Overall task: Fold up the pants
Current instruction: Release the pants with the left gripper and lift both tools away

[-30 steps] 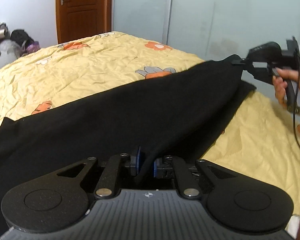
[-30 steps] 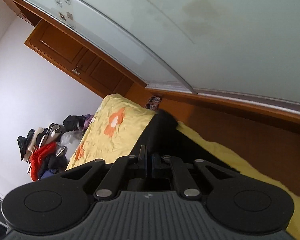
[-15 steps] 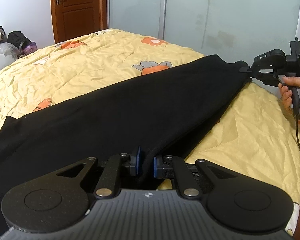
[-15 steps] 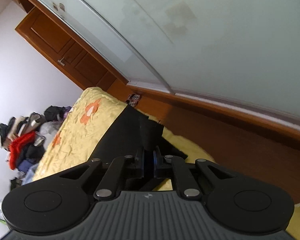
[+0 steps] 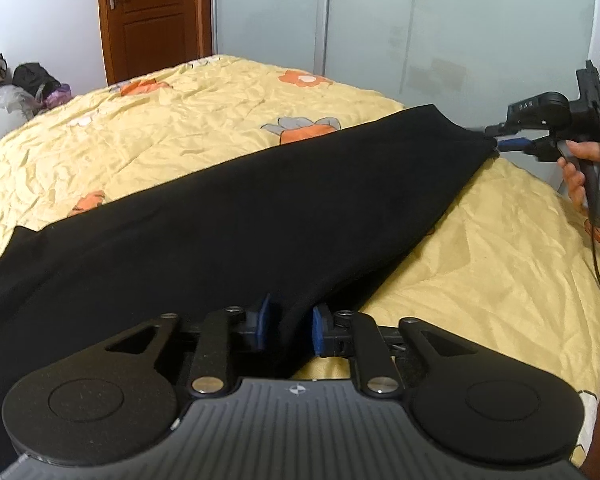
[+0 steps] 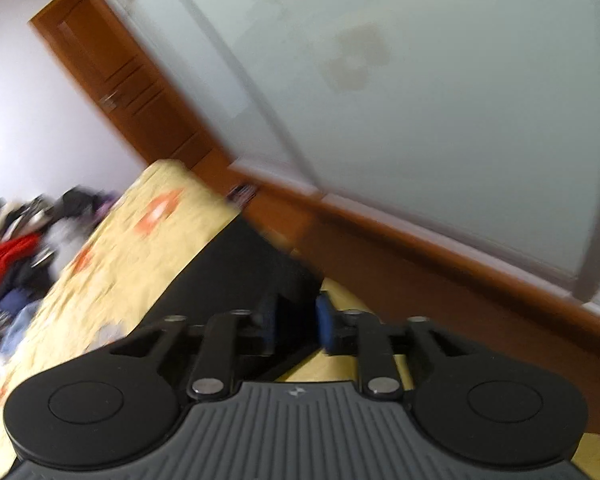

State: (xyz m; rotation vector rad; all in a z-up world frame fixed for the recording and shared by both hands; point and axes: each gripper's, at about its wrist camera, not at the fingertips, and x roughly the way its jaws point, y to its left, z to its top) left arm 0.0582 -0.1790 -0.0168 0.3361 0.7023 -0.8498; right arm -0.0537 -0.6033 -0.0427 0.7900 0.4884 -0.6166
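Note:
The black pants (image 5: 260,208) lie stretched across the yellow flowered bedspread (image 5: 160,120), folded lengthwise. My left gripper (image 5: 288,328) has its jaws parted, with the near pant edge still between the blue pads. My right gripper (image 5: 496,138) is at the far right end of the pants, its jaws spread at the cloth's corner. In the blurred right wrist view the pants (image 6: 236,272) lie ahead of the open right gripper (image 6: 296,324).
A wooden door (image 5: 152,16) and frosted sliding wardrobe panels (image 5: 420,28) stand behind the bed. A heap of clothes (image 5: 16,84) sits at the far left. The bed's wooden side rail (image 6: 440,272) runs along the right edge.
The lifted pants came down onto the bed. Both grippers went from shut on the cloth to open. The right gripper swung downward and its view is blurred.

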